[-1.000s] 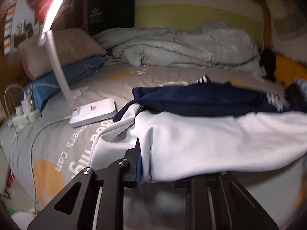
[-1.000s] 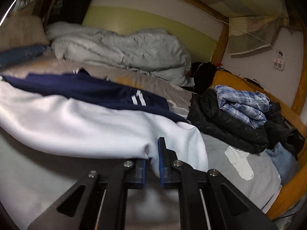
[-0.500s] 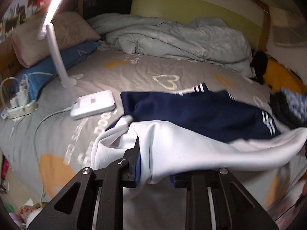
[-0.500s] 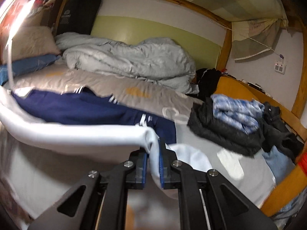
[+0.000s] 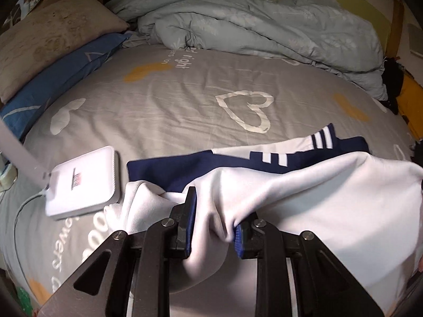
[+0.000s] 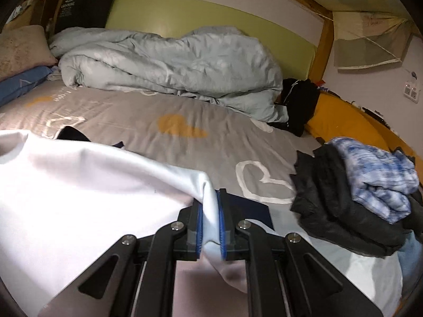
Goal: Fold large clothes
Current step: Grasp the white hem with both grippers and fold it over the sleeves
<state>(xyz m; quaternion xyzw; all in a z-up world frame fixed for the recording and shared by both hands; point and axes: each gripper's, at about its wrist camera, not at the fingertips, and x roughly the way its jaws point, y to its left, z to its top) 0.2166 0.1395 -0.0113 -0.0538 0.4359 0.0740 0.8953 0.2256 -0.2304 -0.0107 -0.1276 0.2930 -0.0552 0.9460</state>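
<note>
Item: white-and-navy garment (image 5: pixel 304 198), large, lying across the near part of the bed (image 5: pixel 185 100), its striped navy portion toward the quilt (image 5: pixel 251 21). Left tongs (image 5: pixel 214 227): clamped on a bunched white edge, beside the lamp base (image 5: pixel 82 182). Right tongs (image 6: pixel 210 224): clamped on the opposite white edge, near the pile of dark and plaid clothes (image 6: pixel 370 192). Status: one white layer lifted over the navy; judged mid-fold, not yet laid flat. Remaining: setting down, smoothing, further folds.
</note>
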